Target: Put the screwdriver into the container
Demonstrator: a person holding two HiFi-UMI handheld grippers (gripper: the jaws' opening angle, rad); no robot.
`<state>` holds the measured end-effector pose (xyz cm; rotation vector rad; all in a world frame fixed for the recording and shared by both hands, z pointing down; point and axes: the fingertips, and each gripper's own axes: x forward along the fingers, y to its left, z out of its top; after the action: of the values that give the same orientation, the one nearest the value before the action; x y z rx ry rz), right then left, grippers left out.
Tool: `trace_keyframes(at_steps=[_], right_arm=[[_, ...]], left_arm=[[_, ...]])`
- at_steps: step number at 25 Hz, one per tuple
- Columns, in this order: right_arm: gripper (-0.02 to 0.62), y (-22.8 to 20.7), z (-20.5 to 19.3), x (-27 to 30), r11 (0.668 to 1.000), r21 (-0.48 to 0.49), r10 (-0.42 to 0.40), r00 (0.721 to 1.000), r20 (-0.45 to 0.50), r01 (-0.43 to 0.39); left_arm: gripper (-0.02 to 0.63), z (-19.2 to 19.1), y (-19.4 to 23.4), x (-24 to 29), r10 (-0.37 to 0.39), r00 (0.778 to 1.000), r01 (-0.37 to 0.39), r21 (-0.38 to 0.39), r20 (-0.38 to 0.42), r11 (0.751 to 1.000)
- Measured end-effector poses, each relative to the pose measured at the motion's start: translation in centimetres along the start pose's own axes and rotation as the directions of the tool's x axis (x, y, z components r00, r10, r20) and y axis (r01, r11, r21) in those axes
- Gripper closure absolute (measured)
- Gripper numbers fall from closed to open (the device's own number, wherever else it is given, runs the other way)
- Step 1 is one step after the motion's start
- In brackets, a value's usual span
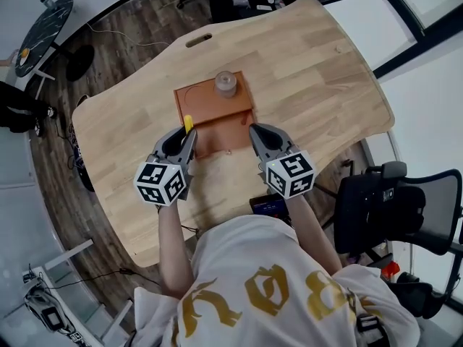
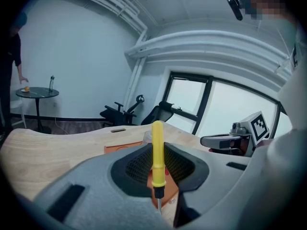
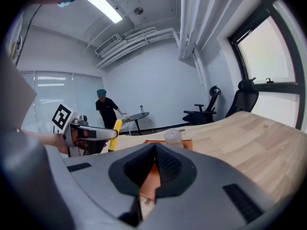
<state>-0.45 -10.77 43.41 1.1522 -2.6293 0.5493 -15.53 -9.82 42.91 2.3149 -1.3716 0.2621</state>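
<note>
The bench (image 1: 318, 71) carries the orange container (image 1: 217, 114), open-topped, straight ahead of me. My left gripper (image 1: 187, 137) hangs at its near left edge, fingers clamped on the yellow screwdriver (image 2: 158, 152), handle up and shaft down. I judge the carry is nearly over. Next I must move in over the container's floor, lower, and let go. My right gripper (image 1: 255, 132), fingers together on nothing, sits at the near right edge. A jar (image 1: 226, 83) stands at the far rim, and I'd stop short of it.
</note>
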Motion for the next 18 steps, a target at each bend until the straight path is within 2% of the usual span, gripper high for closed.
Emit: trace_keyframes(at_steps=[12, 18], right_arm=[[0.584, -0.8, -0.1, 0.4, 1.0, 0.005, -0.018, 1.0, 0.012, 0.018], [0.584, -1.4, -0.9, 1.0, 1.0, 0.024, -0.016, 1.0, -0.011, 0.016]], left_arm=[[0.531, -0.7, 0.4, 1.6, -0.017, 0.999, 0.017, 0.011, -0.033, 1.0], [0.531, -1.7, 0.7, 2.6, -0.031, 0.997, 0.032, 0.024, -0.066, 0.999]])
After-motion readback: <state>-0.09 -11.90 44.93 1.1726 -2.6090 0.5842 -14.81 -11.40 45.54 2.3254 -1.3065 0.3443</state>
